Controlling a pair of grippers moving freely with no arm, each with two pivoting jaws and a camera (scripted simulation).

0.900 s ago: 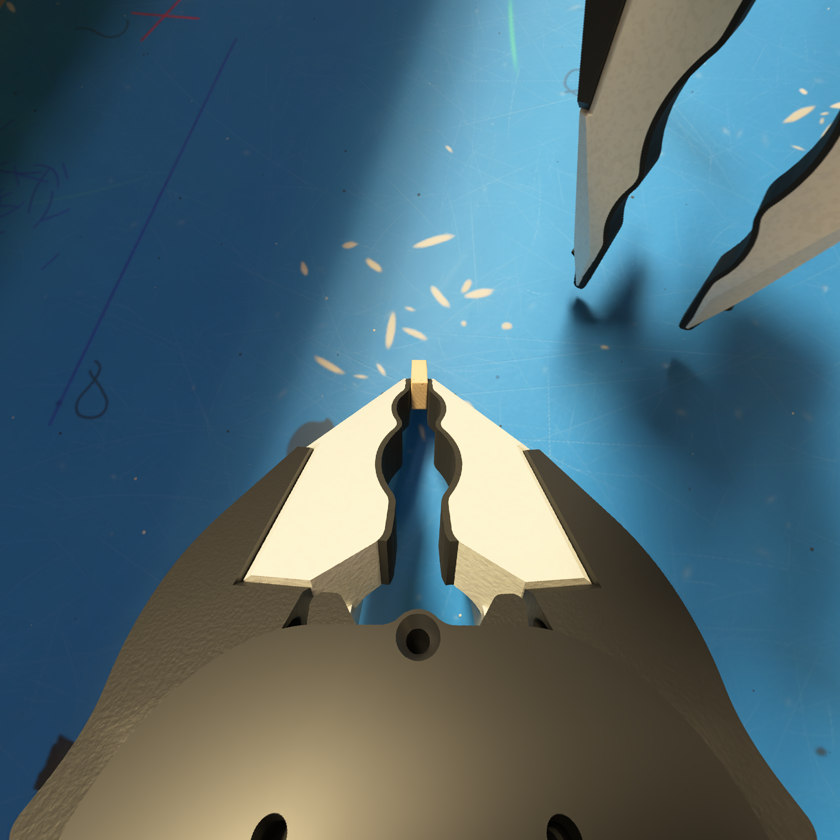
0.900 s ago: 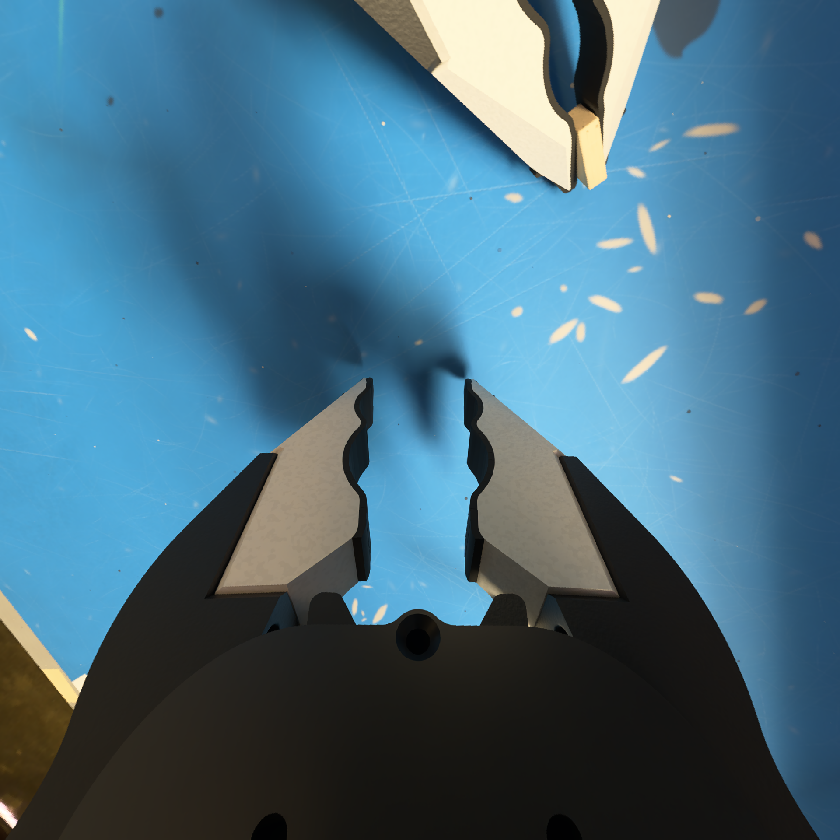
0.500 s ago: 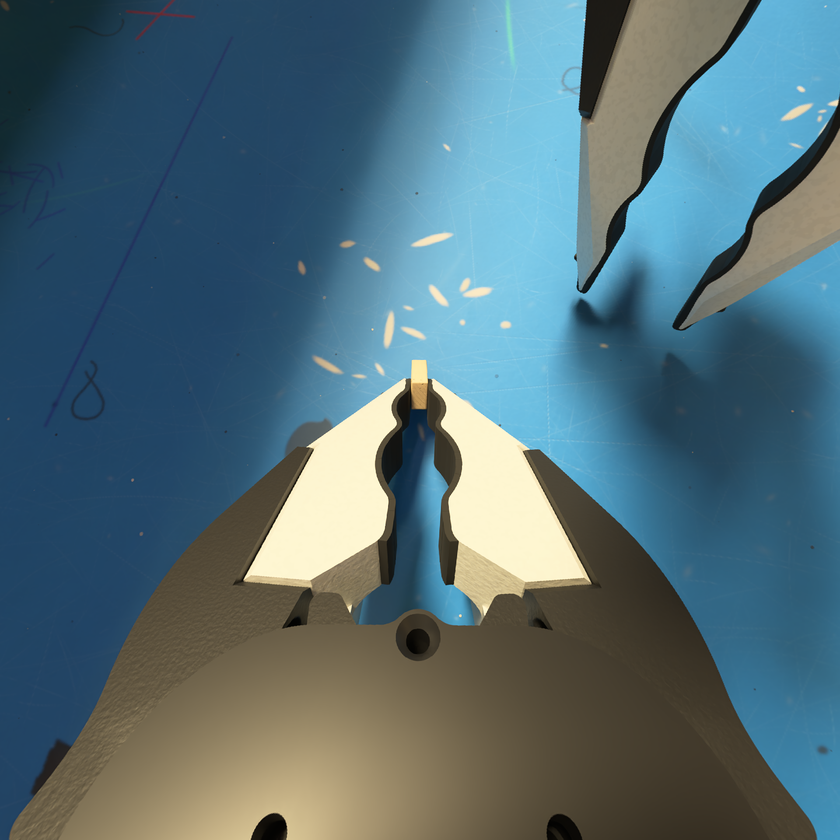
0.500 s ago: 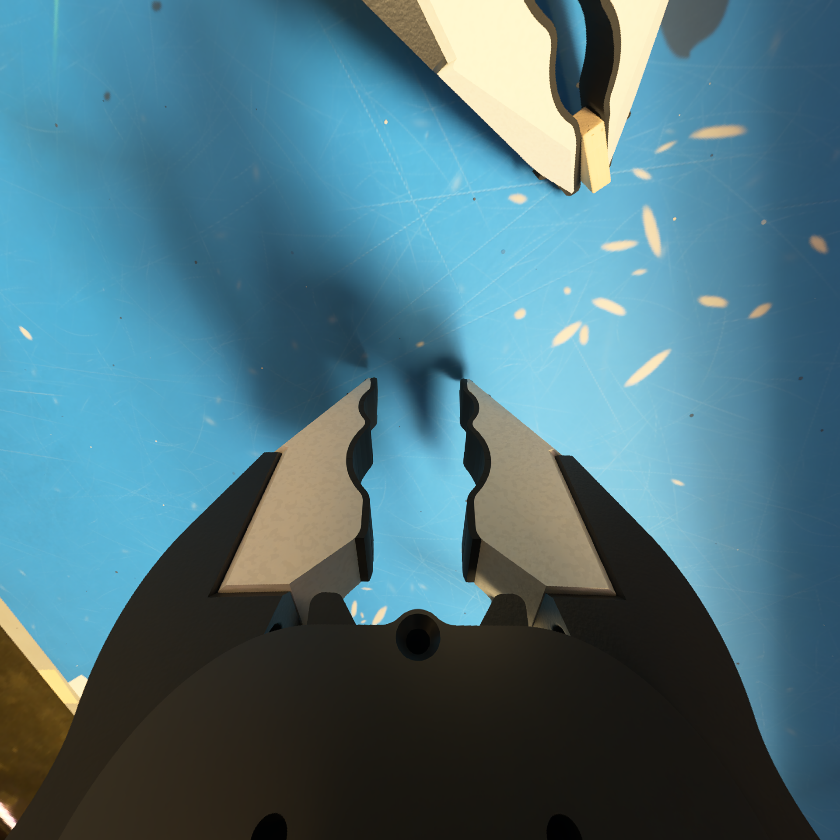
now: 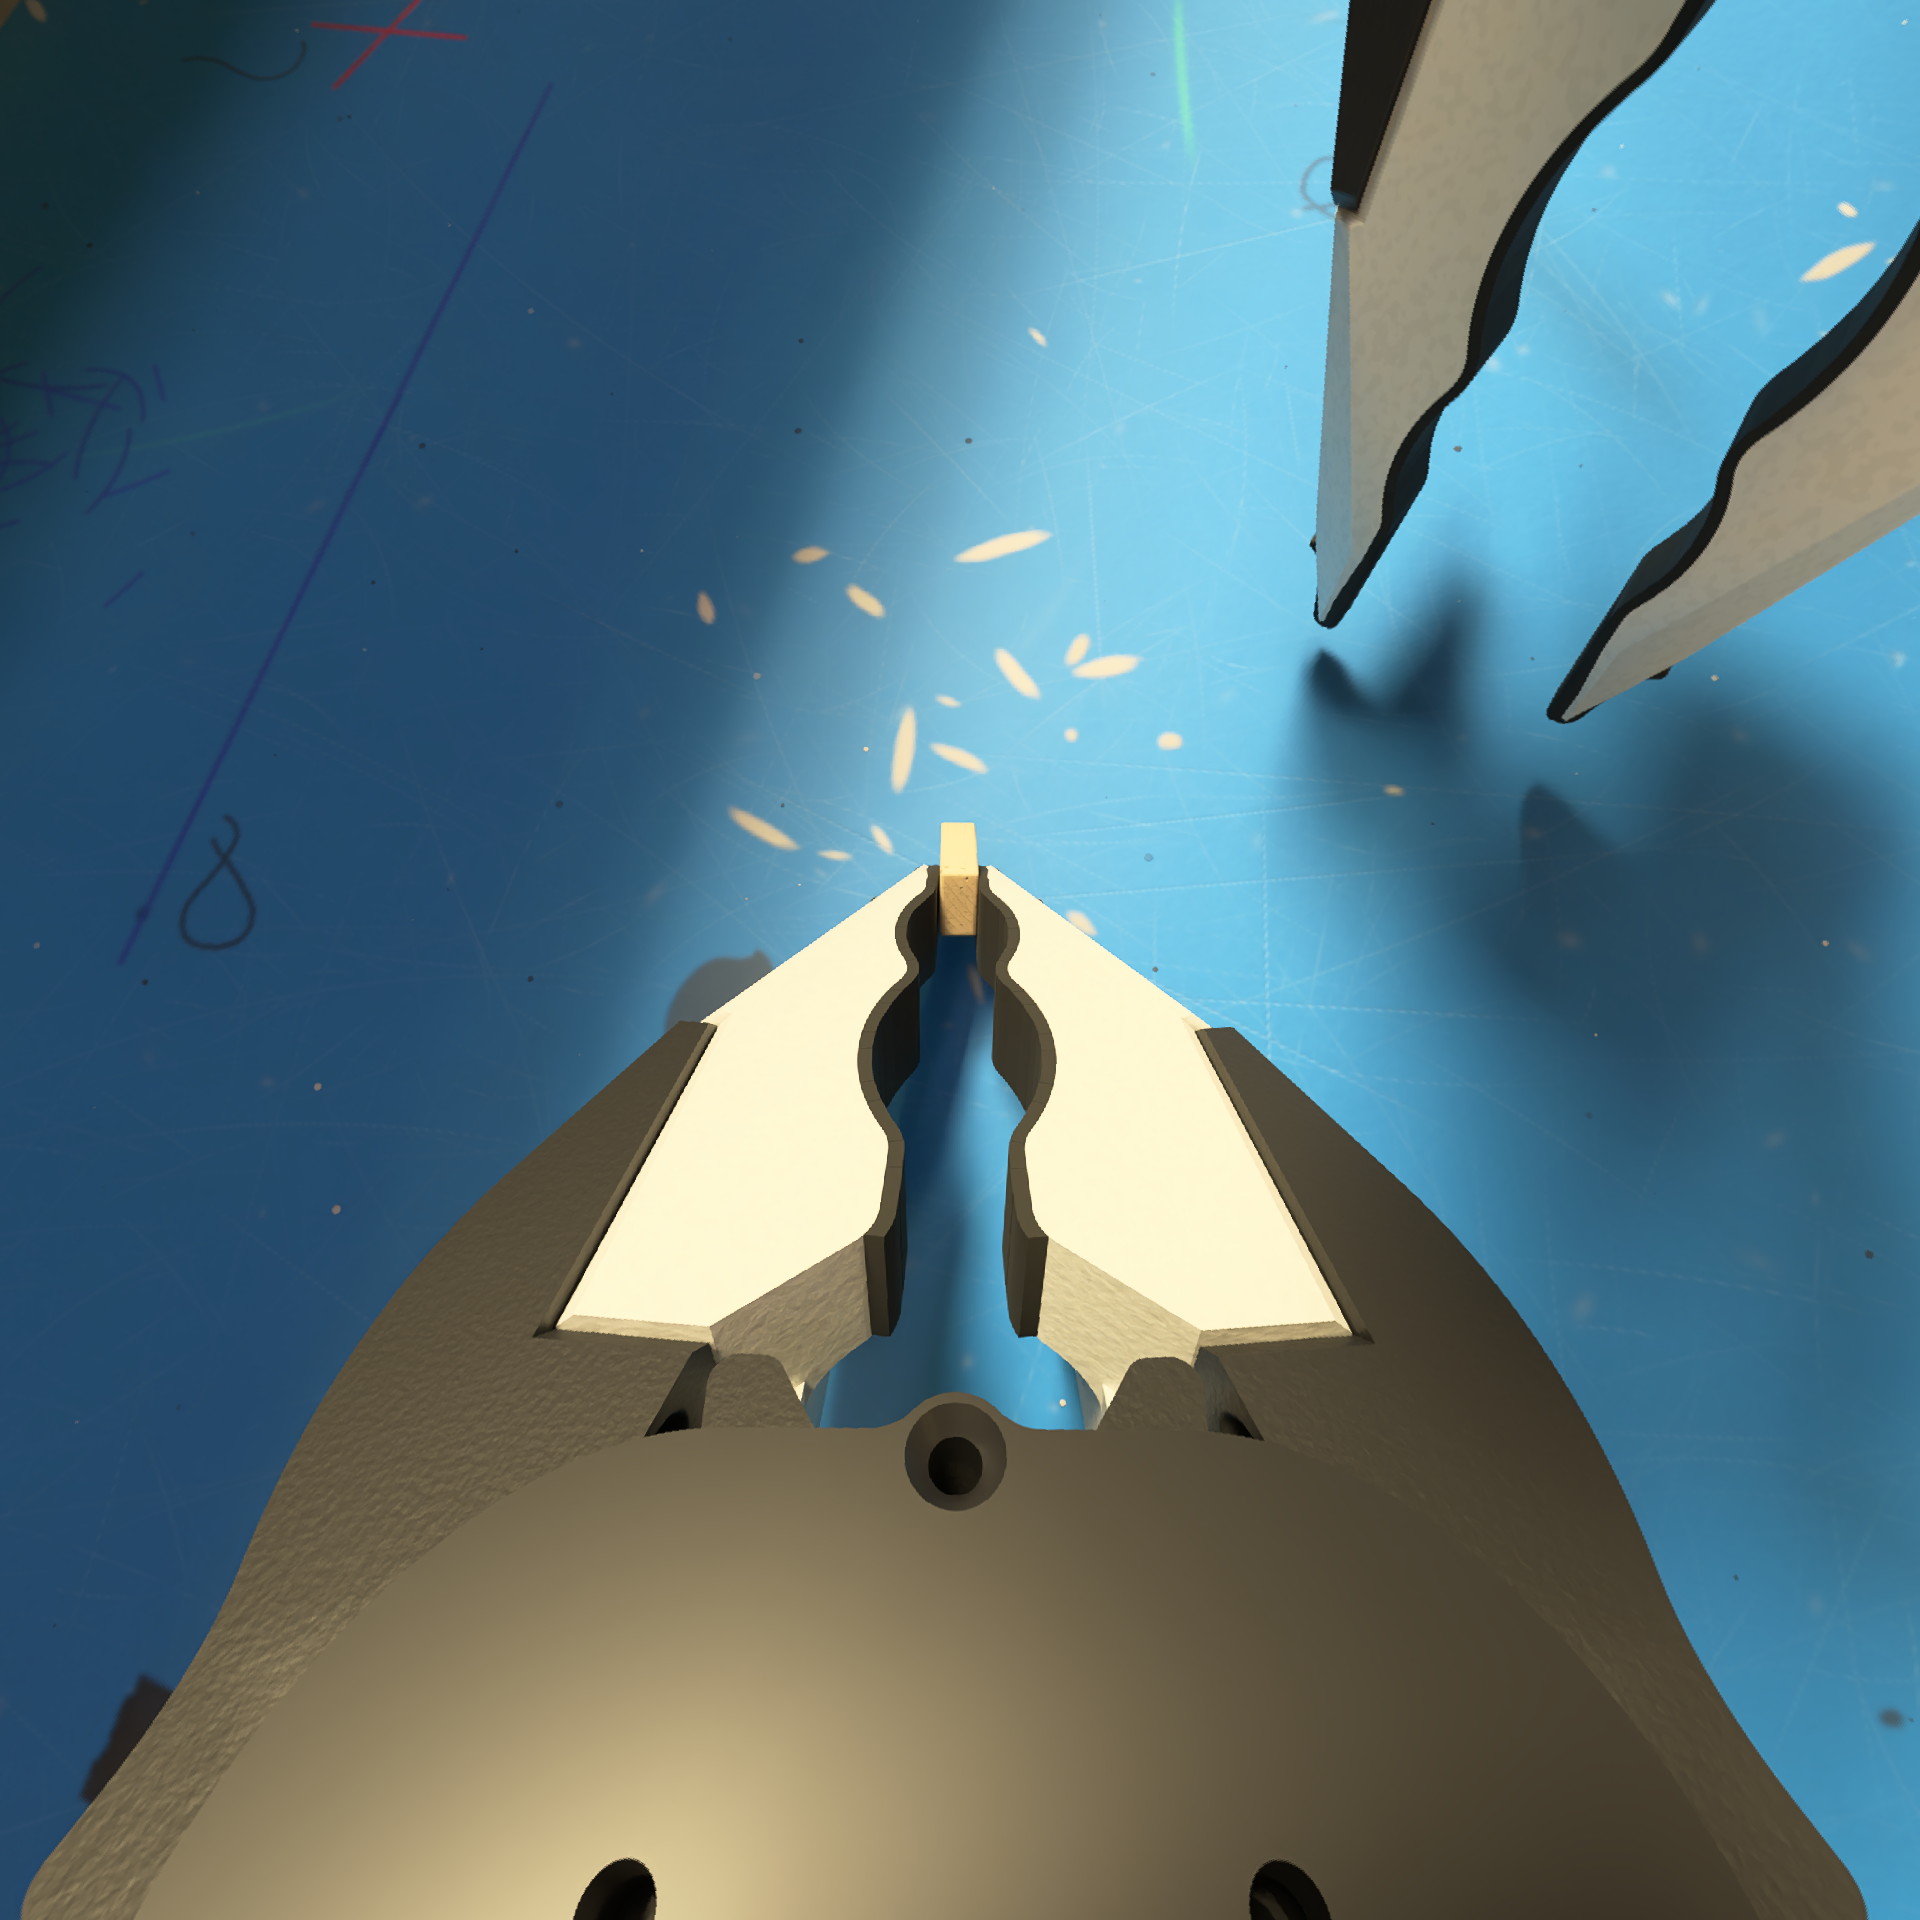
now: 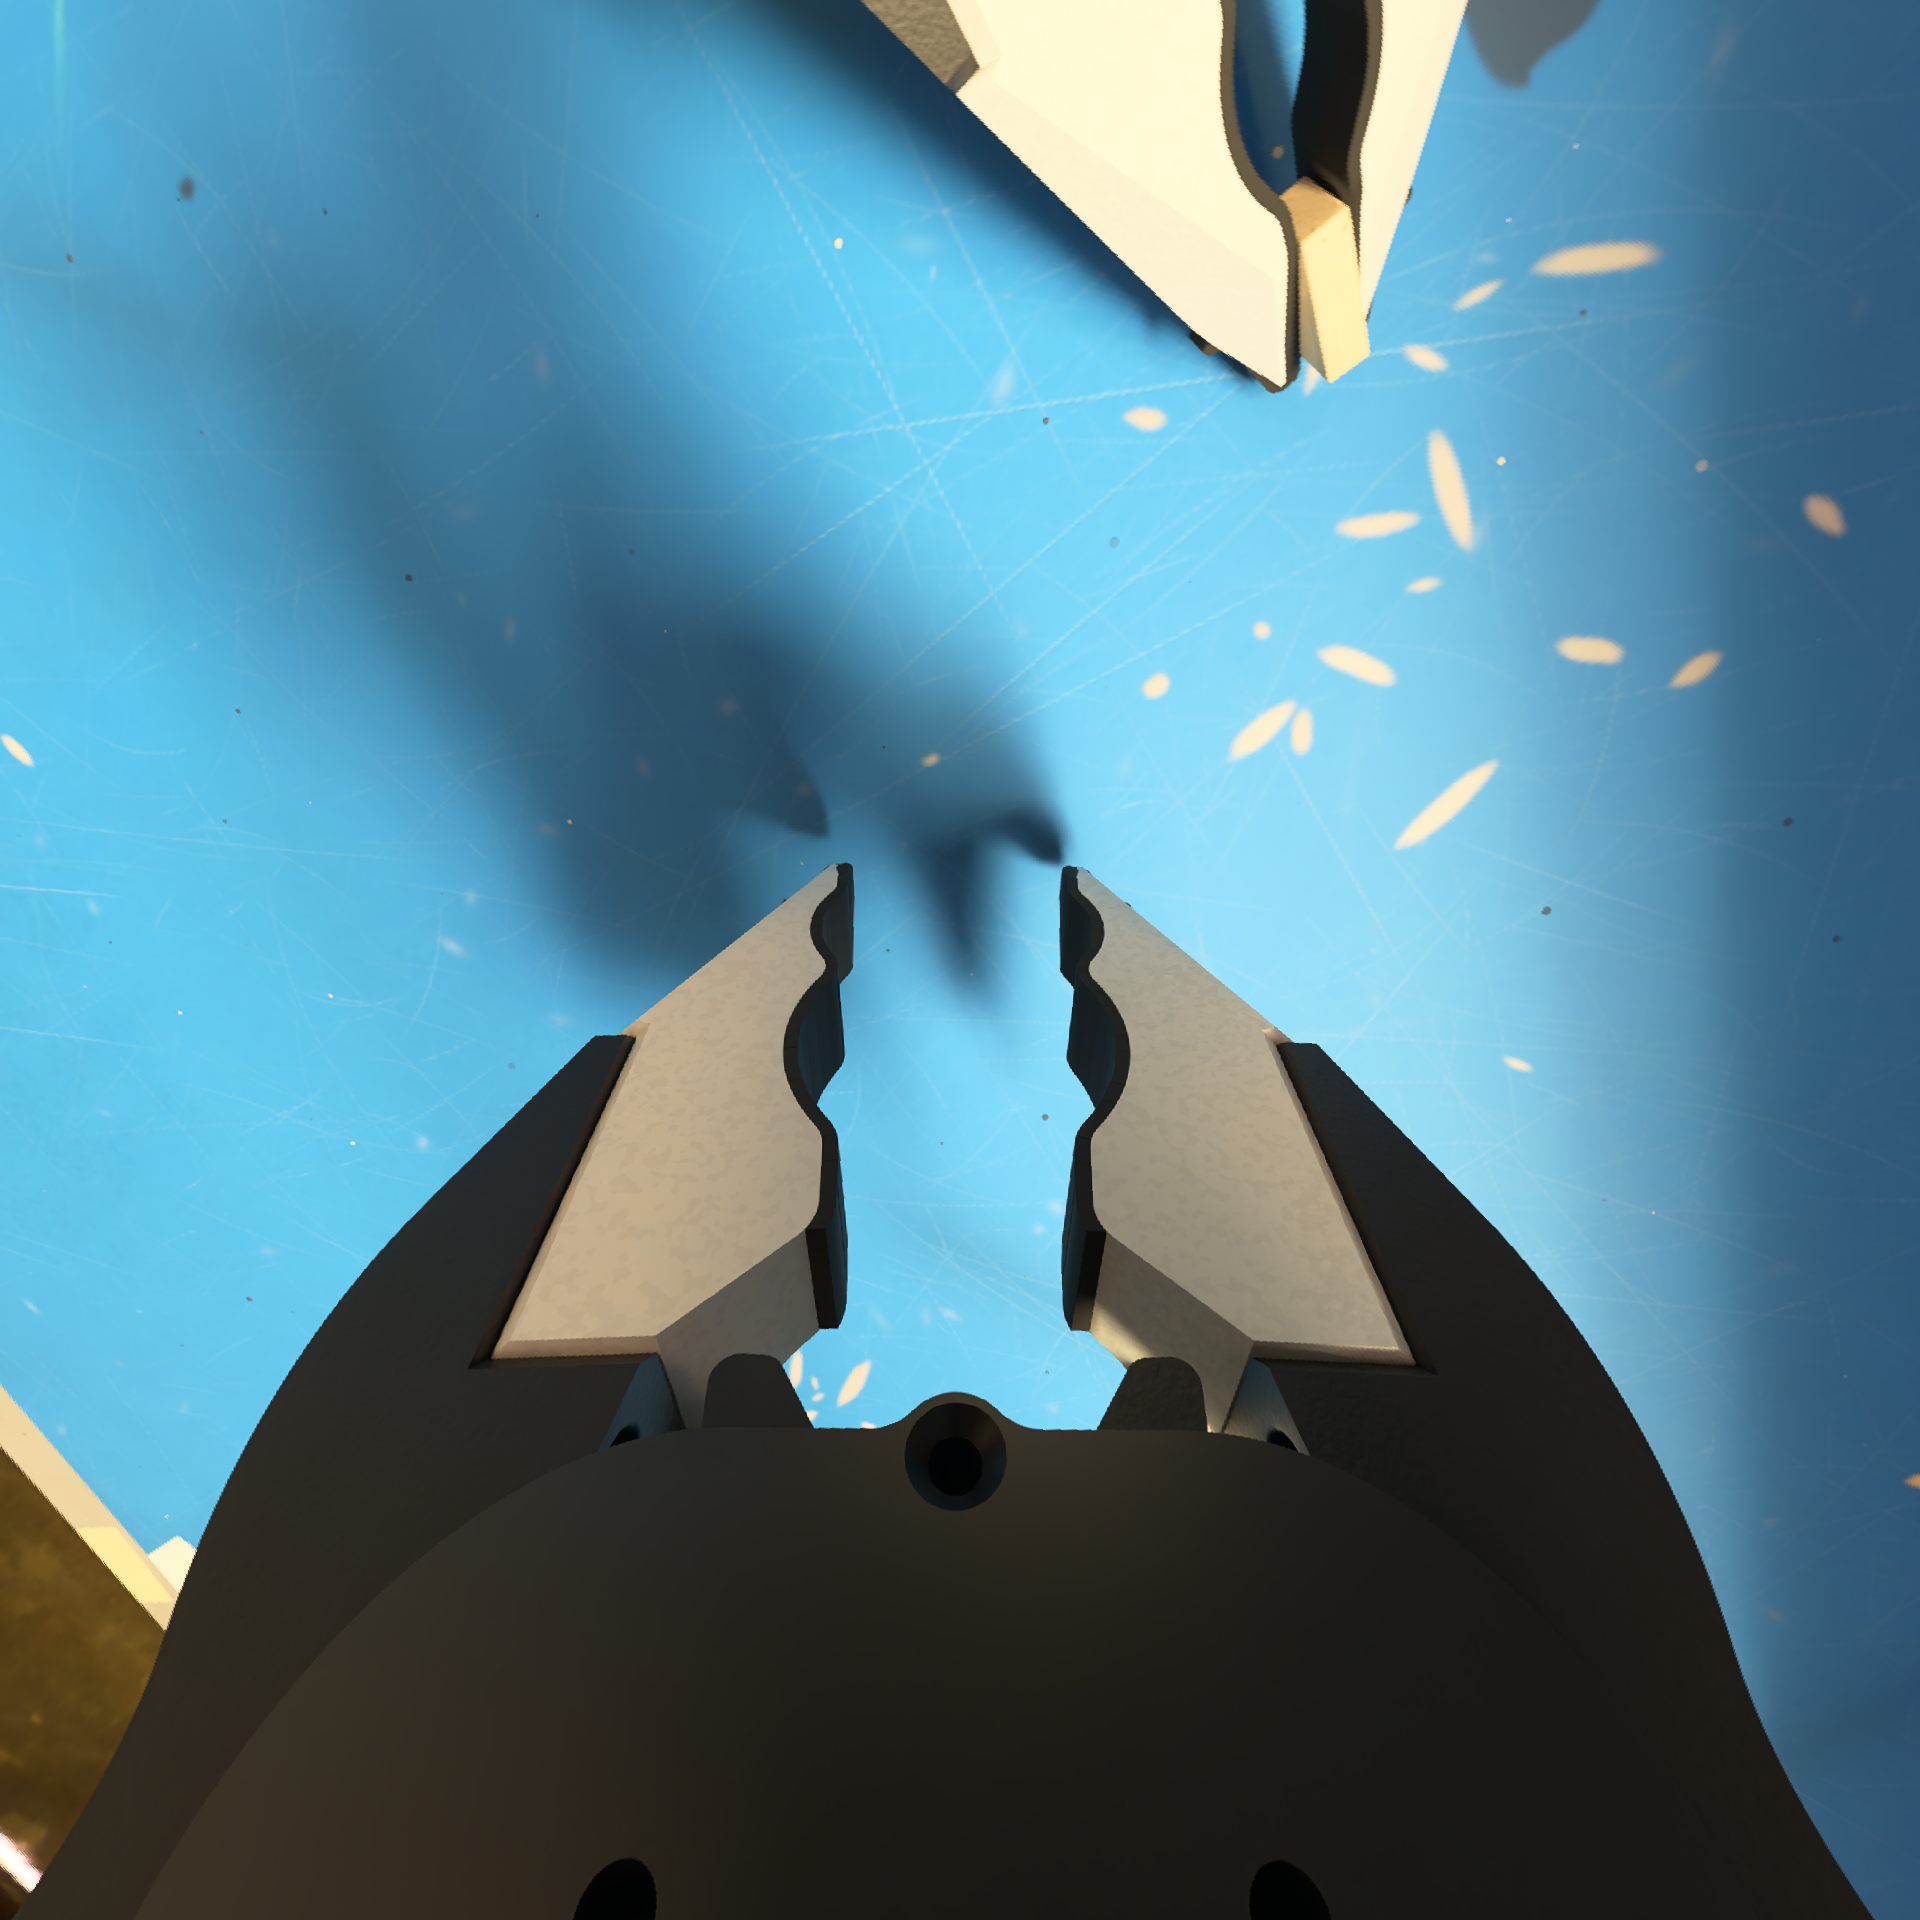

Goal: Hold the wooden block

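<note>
Small pale wooden block is sitting at frame centre, clamped between the cream fingers of the tan left gripper above the scratched blue counter. Dark right gripper is hovering with fingers spread, grasping nothing.

— Left wrist view: mounted behind the left gripper, looking forward along its fingers and down at the blue mat, close above it.

— Right wrist view: same mounting behind the right gripper, angled down at the blue mat, equally near.

— Shared ground?

— Same scatter of pale flakes, seen from roughly opposite sides. Right gripper visible at upper right of left view; left gripper at top of right view.
</note>
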